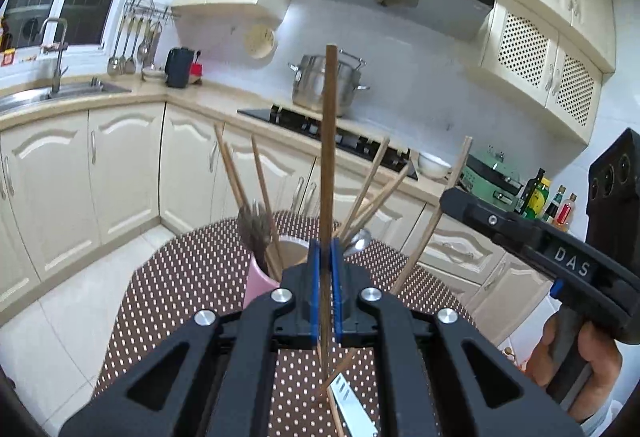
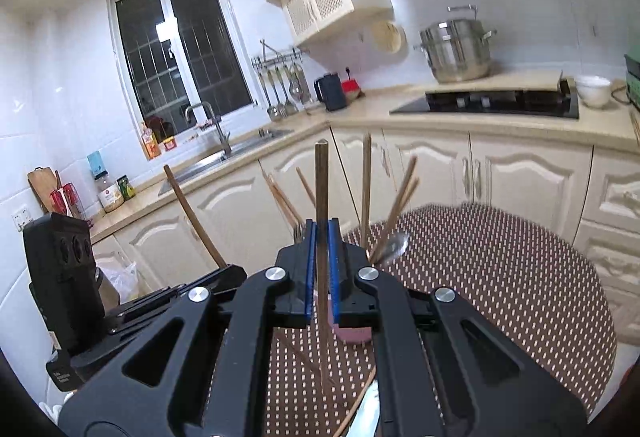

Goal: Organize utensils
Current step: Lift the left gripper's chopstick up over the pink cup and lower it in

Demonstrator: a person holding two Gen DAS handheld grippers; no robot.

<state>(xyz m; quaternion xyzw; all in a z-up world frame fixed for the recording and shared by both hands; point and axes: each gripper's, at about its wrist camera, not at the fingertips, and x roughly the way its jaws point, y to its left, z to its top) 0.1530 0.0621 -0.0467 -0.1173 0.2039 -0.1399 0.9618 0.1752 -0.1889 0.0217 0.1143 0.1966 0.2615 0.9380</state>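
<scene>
Each gripper, left (image 1: 325, 257) and right (image 2: 322, 237), clamps an upright chopstick (image 1: 329, 141). Beyond stands a pink holder (image 1: 258, 279) with chopsticks, a spoon (image 1: 357, 240) and forks (image 1: 256, 227).

We cannot see most of the pink cup (image 1: 256, 283): the left gripper (image 1: 325, 269) covers it, and in the right wrist view only a small pink part shows under the right gripper (image 2: 322, 269). The knife blade (image 1: 352, 407) is cut off by the lower edge. The spoon bowl (image 2: 394, 247) is blurred there. The bottle labels (image 1: 538, 199) are too small to read.
</scene>
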